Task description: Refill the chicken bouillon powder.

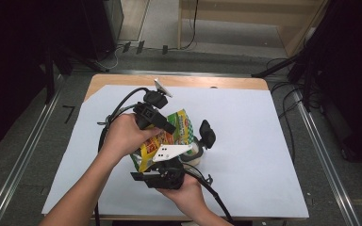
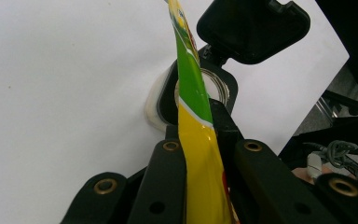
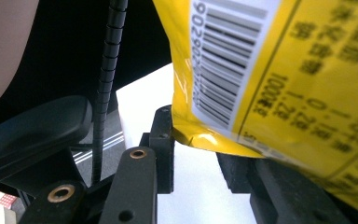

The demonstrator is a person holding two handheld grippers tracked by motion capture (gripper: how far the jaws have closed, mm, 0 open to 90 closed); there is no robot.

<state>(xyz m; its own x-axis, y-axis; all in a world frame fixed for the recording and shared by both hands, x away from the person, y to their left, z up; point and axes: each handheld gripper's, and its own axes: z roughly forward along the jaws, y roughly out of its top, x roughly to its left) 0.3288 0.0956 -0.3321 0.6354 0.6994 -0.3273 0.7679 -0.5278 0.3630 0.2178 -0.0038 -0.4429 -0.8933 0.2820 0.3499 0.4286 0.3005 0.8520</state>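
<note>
A yellow and green snack bag [image 1: 181, 126] hangs above the table's middle. My left gripper [image 1: 169, 132] comes from the upper left and is shut on the bag's edge; in the left gripper view the bag [image 2: 200, 154] runs edge-on between the closed jaws of that gripper [image 2: 198, 135]. My right gripper [image 1: 153, 162] reaches up from below. In the right gripper view the bag's barcode side [image 3: 284, 70] fills the right half, and its creased lower corner is pinched between the jaws of the right gripper [image 3: 200, 144].
A white round container [image 1: 195, 155] [image 2: 153, 105] stands just right of the bag, its black hinged lid [image 1: 207, 134] [image 2: 251, 28] flipped up. A white sheet [image 1: 245, 122] covers the wooden table [image 1: 122, 80]. Cables trail from both grippers.
</note>
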